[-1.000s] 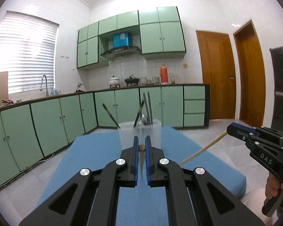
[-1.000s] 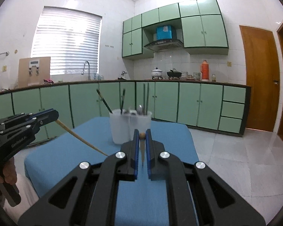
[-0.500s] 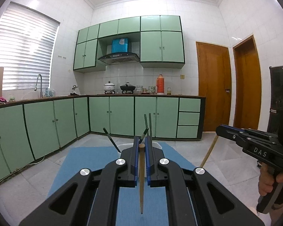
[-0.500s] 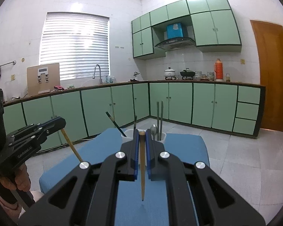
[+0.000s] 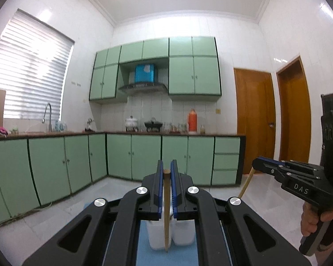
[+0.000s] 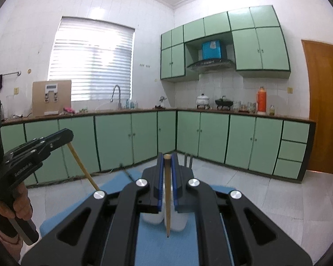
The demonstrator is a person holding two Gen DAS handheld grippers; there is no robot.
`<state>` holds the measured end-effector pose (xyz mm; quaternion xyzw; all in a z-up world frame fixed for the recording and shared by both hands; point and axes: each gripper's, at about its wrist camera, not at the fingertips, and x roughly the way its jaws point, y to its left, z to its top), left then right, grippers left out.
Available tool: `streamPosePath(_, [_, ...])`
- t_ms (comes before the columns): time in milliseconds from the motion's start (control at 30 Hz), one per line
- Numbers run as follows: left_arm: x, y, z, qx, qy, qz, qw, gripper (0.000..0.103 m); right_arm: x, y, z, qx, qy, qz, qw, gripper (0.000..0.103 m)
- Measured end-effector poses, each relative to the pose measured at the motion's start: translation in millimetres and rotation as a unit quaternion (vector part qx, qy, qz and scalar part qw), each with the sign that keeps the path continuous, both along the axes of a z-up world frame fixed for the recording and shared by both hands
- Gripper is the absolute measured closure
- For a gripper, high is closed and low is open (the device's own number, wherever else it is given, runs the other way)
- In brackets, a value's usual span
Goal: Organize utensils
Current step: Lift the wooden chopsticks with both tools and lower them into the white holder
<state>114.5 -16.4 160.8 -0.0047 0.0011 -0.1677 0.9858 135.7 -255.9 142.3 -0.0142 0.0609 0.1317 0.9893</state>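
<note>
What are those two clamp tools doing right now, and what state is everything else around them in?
Left hand-held gripper: shut on a wooden chopstick that points down.
Right hand-held gripper: shut on a second wooden chopstick, tip down.
Two white plastic utensil cups: upright, side by side on the blue mat.
Brown wooden doors: closed.
Green cabinet doors: closed.

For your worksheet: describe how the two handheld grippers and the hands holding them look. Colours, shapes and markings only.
Both the left gripper and the right gripper are matte black, angular linkages with silver round bolts and blue finger pads. The right one's side reads "DAS". Bare hands hold the pistol-style grips.
</note>
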Motion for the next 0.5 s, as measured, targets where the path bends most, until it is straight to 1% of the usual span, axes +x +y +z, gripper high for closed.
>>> streamPosePath(67, [6.9, -0.6, 11.1, -0.001, -0.020, 0.009, 0.9998, 0.097, 9.1, -1.8, 9.7, 0.003, -0.011, -0.005, 1.000, 0.097])
streamPosePath(167, [24.1, -3.2, 23.5, -0.007, -0.038, 0.017, 0.9991, 0.097, 27.3, -3.9, 21.3, 0.003, -0.023, -0.014, 1.000, 0.097])
streamPosePath(300, [53.8, -9.2, 28.9, -0.015, -0.052, 0.029, 0.9981, 0.097, 56.9, -7.8, 24.1, 0.010, -0.027, -0.025, 0.999, 0.097])
streamPosePath(367, [70.0, -12.6, 26.3, -0.019, -0.053, 0.033, 0.9979, 0.097, 72.4, -9.8, 20.1, 0.014, -0.022, -0.029, 0.999, 0.097])
streamPosePath(433, [86.9, -15.5, 21.2, -0.023, -0.042, 0.030, 0.9984, 0.097, 89.7, -10.4, 13.1, 0.015, -0.015, -0.033, 0.999, 0.097])
streamPosePath(500, [102.6, -19.6, 14.4, -0.019, -0.036, 0.037, 0.9985, 0.097, 104.3, -9.9, 5.3, 0.011, -0.013, -0.039, 0.999, 0.097])
